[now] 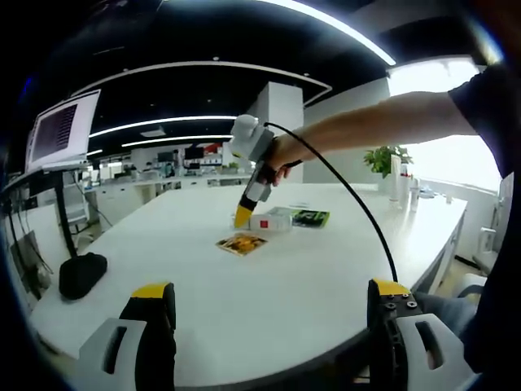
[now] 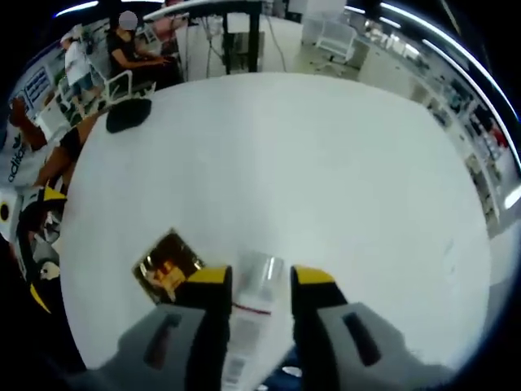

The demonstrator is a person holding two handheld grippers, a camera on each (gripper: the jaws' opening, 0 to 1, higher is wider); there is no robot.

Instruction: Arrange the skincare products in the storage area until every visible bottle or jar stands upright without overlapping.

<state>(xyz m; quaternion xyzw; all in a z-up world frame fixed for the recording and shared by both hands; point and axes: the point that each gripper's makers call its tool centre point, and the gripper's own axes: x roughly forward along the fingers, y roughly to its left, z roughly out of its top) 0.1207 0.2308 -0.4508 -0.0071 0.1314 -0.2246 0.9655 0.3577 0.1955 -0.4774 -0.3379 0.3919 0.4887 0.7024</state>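
Right gripper view: I have my right claw (image 2: 252, 281) spread astride a lying white bottle (image 2: 248, 314) beside the gold packet (image 2: 167, 265). Left claw (image 1: 269, 297) spread, idle above the table (image 1: 244, 285). Nothing upright yet; standing remains

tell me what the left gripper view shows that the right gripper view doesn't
Left gripper view: a laptop on a stand, a potted plant, a green packet, and the right gripper reaching down.
Right gripper view: people seated at desks, and a clear bottle lying between its jaws.
Both: the white table, yellow packet and black pouch.
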